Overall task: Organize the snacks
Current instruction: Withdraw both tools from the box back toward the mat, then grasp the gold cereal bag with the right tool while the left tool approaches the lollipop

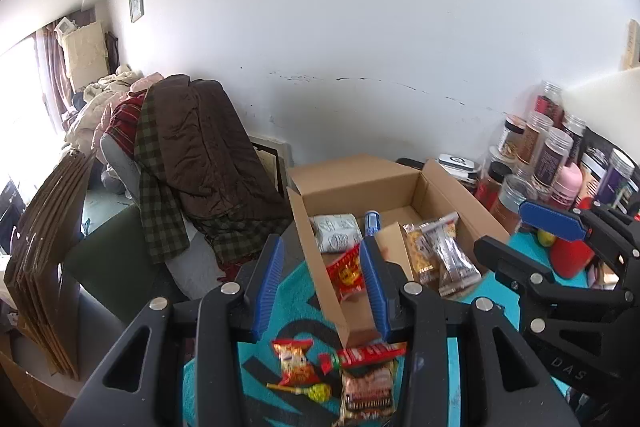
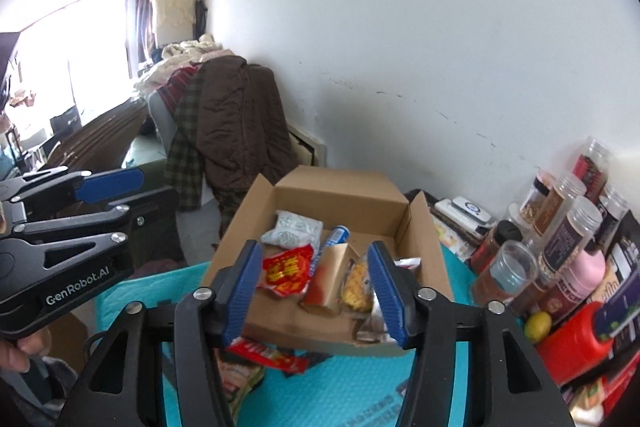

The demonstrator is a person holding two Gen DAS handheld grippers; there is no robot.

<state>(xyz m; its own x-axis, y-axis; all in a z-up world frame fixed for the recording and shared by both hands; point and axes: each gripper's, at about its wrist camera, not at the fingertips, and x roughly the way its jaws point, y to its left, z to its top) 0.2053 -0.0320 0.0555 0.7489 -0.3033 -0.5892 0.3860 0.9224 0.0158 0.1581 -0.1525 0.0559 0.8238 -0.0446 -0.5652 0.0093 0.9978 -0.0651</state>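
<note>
The cardboard box (image 2: 340,195) is sitting open at twelve o'clock, snacks inside; jars (image 2: 560,223) are crowding its three o'clock edge. Left gripper (image 1: 322,283) and right gripper (image 2: 312,291) are both gaping wide, empty. "GenRobot.AI" is showing on the left gripper.

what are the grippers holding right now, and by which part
Nothing. The left gripper and right gripper are both open and empty, over the near end of the cardboard box.

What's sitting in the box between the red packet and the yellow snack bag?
In the right wrist view, a cardboard divider stands between the red packet and the yellow snack bag inside the cardboard box.
</note>
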